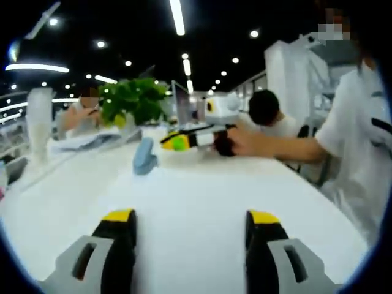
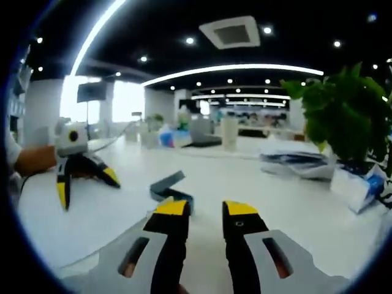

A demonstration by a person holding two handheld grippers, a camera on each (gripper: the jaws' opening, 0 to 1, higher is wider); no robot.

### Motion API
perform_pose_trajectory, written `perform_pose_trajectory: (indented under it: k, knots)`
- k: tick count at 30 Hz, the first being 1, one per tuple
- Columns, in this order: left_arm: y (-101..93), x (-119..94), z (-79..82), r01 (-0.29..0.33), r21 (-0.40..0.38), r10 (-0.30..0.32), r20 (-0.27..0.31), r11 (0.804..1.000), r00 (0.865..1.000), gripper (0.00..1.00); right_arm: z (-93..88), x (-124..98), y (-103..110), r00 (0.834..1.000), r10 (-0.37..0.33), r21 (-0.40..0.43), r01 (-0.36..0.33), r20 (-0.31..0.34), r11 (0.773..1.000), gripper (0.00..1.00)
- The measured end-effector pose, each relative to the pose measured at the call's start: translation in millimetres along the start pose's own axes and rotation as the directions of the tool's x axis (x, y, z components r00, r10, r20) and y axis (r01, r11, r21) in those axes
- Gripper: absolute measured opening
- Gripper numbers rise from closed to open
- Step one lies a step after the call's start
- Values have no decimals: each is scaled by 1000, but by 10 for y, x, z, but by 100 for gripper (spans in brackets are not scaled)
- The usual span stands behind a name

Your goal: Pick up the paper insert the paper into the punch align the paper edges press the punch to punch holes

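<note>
Both grippers hover empty over the white surface, with the hole punch lying between them.

In the left gripper view, the left gripper (image 1: pixel 191 236) has its fingers spread wide with nothing between them above the bare white surface (image 1: pixel 196 202); the blue-grey hole punch (image 1: pixel 144 157) sits further off, and beyond it the right gripper (image 1: pixel 195 138) is held in a person's hand (image 1: pixel 245 142), with a potted plant (image 1: pixel 135 101) behind. In the right gripper view, the right gripper (image 2: pixel 205 211) has its fingers parted by a narrow gap, gripping nothing, the hole punch (image 2: pixel 170 190) just ahead of its left finger, and the left gripper (image 2: pixel 82 168) off to the left, released. I cannot make out a loose sheet for certain; a stack of papers (image 2: pixel 300 164) lies near the plant. The paper pick-up looks not yet begun; next calls for reaching to a sheet.
</note>
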State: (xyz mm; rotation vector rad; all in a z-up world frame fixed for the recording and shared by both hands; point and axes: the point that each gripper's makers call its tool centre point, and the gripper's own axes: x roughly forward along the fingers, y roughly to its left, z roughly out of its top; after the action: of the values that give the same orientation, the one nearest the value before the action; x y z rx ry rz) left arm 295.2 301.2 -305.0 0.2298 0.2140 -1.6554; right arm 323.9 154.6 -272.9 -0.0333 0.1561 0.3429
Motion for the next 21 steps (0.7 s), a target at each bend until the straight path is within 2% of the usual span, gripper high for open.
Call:
perform_pose_trajectory:
  k: [2,3,5,6,7,9,11,15,16,18,20,21]
  knots:
    - [-2,-6,6,2,1,-2,-3,1000,1000,72,-20,23,58,998,69,-35,-69,-15,997,26]
    - [11,-7,7,-1,-1,1,-5,1000,1000,69,-42,34,133,991,132,-60,-134,-32,989,27]
    - [68,-11,15,-19,-6,19,-7,1000,1000,63,-86,45,270,964,257,-102,-263,-64,960,26]
    - [73,-15,18,-22,-6,22,-7,1000,1000,63,-128,69,248,959,267,-131,-277,-90,952,27]
    - [64,-19,20,-19,-7,19,-7,1000,1000,64,-169,93,262,945,306,-149,-321,-118,935,28]
    - [39,-21,25,-12,-8,12,-6,1000,1000,66,-155,138,247,930,348,-127,-361,-116,924,29]
    - [41,-20,28,-10,-9,10,-6,1000,1000,66,-145,187,209,923,366,-112,-378,-116,919,33]
    - [44,-23,23,-14,-3,13,-9,1000,1000,66,-143,318,162,903,409,-118,-424,-129,898,33]
    - [50,-23,24,-14,-3,14,-8,1000,1000,66,-143,347,166,893,430,-113,-445,-134,888,33]
    - [51,-27,26,-14,-2,14,-8,1000,1000,66,-165,378,250,848,507,-83,-522,-152,849,33]
    - [50,-30,29,-13,-2,13,-9,1000,1000,66,-194,397,314,815,553,-79,-571,-173,817,32]
    - [47,-31,30,-12,-2,12,-10,1000,1000,67,-197,399,326,808,562,-82,-581,-175,810,32]
